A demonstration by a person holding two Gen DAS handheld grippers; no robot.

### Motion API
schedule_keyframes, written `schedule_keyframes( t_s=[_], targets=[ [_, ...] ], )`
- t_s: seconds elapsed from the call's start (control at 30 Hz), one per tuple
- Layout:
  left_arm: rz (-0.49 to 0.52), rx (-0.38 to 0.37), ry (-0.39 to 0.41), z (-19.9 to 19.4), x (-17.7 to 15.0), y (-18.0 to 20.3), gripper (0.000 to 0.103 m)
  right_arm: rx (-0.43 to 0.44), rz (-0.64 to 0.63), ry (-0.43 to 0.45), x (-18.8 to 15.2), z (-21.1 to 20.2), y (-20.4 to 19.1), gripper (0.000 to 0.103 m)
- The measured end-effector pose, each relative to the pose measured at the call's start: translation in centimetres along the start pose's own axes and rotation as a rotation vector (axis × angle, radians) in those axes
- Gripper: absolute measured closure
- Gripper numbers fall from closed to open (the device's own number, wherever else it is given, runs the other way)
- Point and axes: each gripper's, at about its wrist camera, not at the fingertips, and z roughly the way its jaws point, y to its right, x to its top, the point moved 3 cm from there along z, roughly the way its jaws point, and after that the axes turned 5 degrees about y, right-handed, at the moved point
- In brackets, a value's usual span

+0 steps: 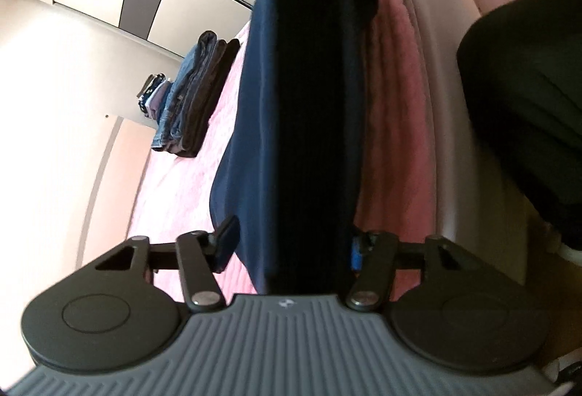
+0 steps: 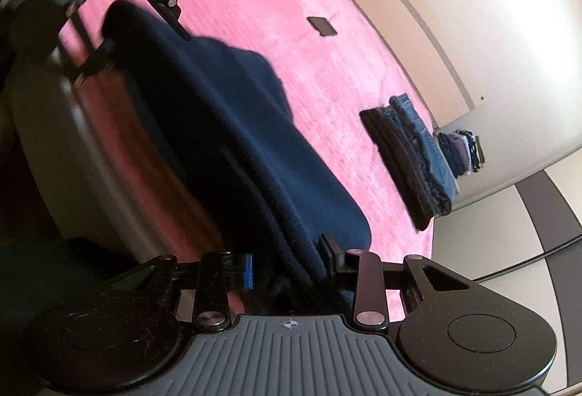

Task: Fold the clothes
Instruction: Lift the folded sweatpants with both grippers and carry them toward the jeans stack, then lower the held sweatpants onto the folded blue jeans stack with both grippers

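Navy garment (image 1: 254,127) stretched between left gripper (image 1: 291,247) and right gripper (image 2: 287,268), both clamped on it near bed edge (image 1: 429,76); thick bunched cloth may slip, ruining fold.

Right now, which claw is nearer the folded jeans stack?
Right. The right claw holds the navy garment end beside the jeans stack; the left claw grips the far end.

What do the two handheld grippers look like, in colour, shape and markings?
Both look the same. The left gripper and right gripper each have a grey ribbed front plate with a small round crosshair mark, two black round discs at its sides, black link bars with silver pivot pins, and black fingers, one carrying a blue pad.
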Motion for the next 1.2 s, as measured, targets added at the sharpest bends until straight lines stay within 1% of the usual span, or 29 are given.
schedule_keyframes(
  t_s=[0.03,0.1,0.27,0.43,0.6,0.73,0.87,0.97,1.07,1.2],
  targets=[
    [0.003,-0.004,0.003,-0.1,-0.1,-0.1,0.074,-0.004,-0.015,-0.003,-0.1,0.0,-0.4,0.070],
    [0.013,-0.009,0.006,-0.3,-0.1,-0.1,0.077,-0.016,-0.048,-0.006,-0.3,0.1,-1.1,0.070],
    [0.012,-0.033,0.019,-0.5,-0.1,-0.8,0.080,-0.025,-0.097,0.015,-1.2,0.0,-1.9,0.070],
    [-0.017,-0.064,0.049,-0.7,0.3,-2.2,0.080,-0.019,-0.075,0.069,-1.9,-0.3,-0.9,0.071],
    [-0.079,-0.118,0.085,-1.0,0.0,-3.6,0.081,0.035,-0.005,0.078,-1.7,-0.1,0.1,0.071],
    [-0.101,-0.185,0.081,-0.6,-0.2,-4.8,0.082,0.119,0.050,0.050,-0.6,0.4,2.0,0.072],
    [-0.100,-0.273,0.041,-0.6,0.5,-6.7,0.082,0.231,0.054,0.009,0.7,-0.1,5.3,0.074],
    [-0.089,-0.322,0.001,-1.4,2.6,-9.8,0.083,0.301,0.062,-0.010,1.8,-2.0,9.2,0.074],
    [-0.087,-0.366,-0.036,-2.6,5.6,-13.9,0.083,0.358,0.095,-0.023,2.4,-4.5,13.6,0.074],
    [-0.085,-0.413,-0.088,-3.7,10.4,-18.9,0.082,0.418,0.117,-0.025,2.2,-7.6,19.2,0.074]
  ],
)
